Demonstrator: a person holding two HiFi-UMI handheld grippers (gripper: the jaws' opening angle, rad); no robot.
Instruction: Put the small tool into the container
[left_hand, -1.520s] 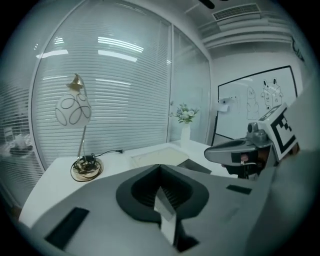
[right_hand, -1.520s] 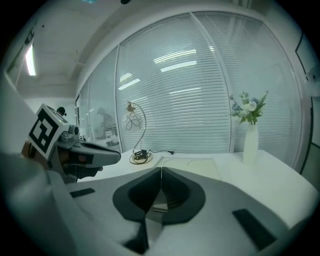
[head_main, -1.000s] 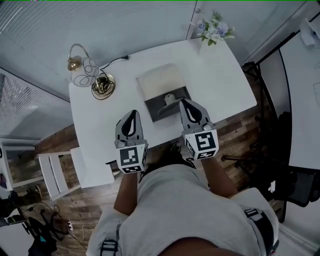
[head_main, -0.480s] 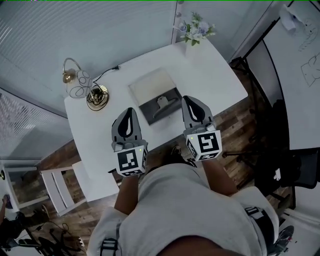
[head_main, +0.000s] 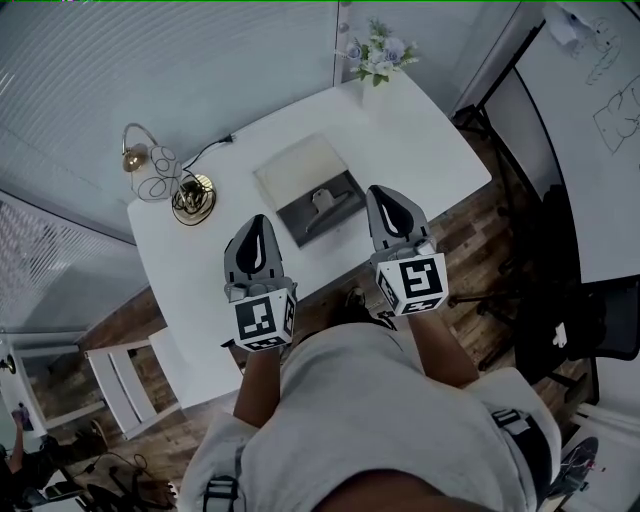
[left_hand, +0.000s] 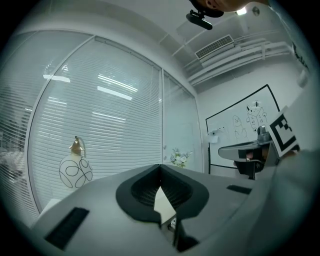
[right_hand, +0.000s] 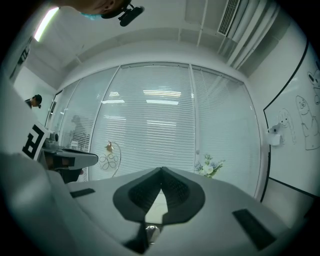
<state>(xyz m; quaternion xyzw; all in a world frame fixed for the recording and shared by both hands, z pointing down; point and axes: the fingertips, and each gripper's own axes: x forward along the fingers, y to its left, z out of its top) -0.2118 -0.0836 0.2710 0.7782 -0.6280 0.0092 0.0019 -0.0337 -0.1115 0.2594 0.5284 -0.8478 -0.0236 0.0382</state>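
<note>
In the head view a shallow box lies open on the white table (head_main: 430, 150), with a pale half (head_main: 297, 167) and a dark grey half (head_main: 330, 215). A small pale clip-like tool (head_main: 322, 199) rests on the dark half. My left gripper (head_main: 256, 224) is held over the table's near side, left of the box, shut and empty. My right gripper (head_main: 384, 194) is just right of the dark half, also shut and empty. In the left gripper view the jaws (left_hand: 160, 169) meet at their tips, and so do the right gripper's (right_hand: 161, 172) in its own view.
A wire-globe lamp (head_main: 150, 165) with a gold base (head_main: 193, 190) and its cable stand at the table's far left. A vase of flowers (head_main: 375, 55) is at the far corner. A whiteboard (head_main: 590, 130) is on the right and a white chair (head_main: 120, 390) near left.
The head view has drifted a little. Both grippers stay shut and keep about the same places on either side of the dark half of the box.
</note>
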